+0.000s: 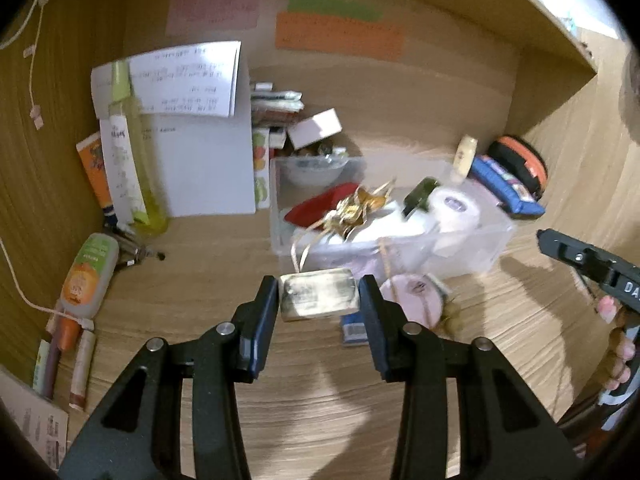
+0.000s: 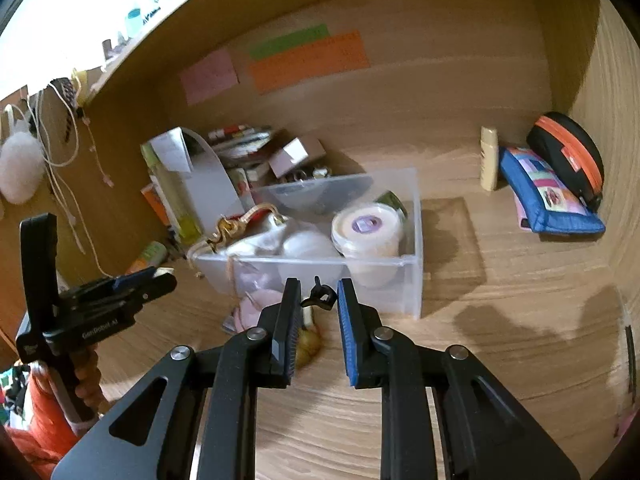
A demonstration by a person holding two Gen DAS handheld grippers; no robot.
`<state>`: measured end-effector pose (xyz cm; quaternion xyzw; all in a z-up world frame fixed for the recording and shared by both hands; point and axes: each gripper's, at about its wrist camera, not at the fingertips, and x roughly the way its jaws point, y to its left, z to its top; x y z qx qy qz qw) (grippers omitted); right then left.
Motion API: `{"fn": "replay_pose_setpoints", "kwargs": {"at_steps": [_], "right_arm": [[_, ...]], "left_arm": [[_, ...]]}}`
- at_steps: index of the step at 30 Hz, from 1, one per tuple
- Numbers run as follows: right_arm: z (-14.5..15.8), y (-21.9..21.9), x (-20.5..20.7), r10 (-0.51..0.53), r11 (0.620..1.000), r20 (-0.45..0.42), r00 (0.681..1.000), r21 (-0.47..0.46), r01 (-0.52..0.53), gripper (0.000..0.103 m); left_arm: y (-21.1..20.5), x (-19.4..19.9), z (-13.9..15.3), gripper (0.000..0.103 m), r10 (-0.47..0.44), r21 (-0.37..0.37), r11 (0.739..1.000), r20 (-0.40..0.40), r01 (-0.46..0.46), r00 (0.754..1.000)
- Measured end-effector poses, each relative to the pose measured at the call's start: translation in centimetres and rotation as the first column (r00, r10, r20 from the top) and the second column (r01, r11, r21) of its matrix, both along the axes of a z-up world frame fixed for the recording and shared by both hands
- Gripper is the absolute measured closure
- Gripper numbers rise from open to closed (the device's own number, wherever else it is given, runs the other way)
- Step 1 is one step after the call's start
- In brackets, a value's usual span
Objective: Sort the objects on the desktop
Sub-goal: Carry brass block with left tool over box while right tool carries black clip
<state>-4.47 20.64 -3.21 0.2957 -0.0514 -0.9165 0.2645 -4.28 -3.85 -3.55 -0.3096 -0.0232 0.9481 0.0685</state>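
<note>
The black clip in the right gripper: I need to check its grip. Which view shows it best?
Right wrist view: the black clip sits between the right gripper fingertips. Left wrist view shows that gripper side-on; the clip is hidden.

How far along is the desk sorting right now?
Done: the clear bin already holds a tape roll and gold ribbon. In hand: the left gripper grips a silver block; the right gripper pinches a small black clip. Left: a pink round item, tubes and a blue pouch on the desk.
</note>
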Motion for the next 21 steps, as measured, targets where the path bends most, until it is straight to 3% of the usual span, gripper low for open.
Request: {"fn": "replay_pose_setpoints", "kwargs": {"at_steps": [11, 21], "right_arm": [[1.7, 0.0, -2.0, -0.003, 0.999, -0.041, 0.999, -0.053, 0.001, 0.086], [2.4, -1.5, -5.1, 0.029, 0.996, -0.052, 0.998, -0.084, -0.033, 0.086]], "left_arm": [[-0.1, -0.3, 2.1, 0.062, 0.020, 0.034, 0.999, -0.053, -0.018, 0.998], [0.4, -2.9, 4.1, 0.062, 0.009, 0.091, 0.996, -0.090, -0.001, 0.996]]}}
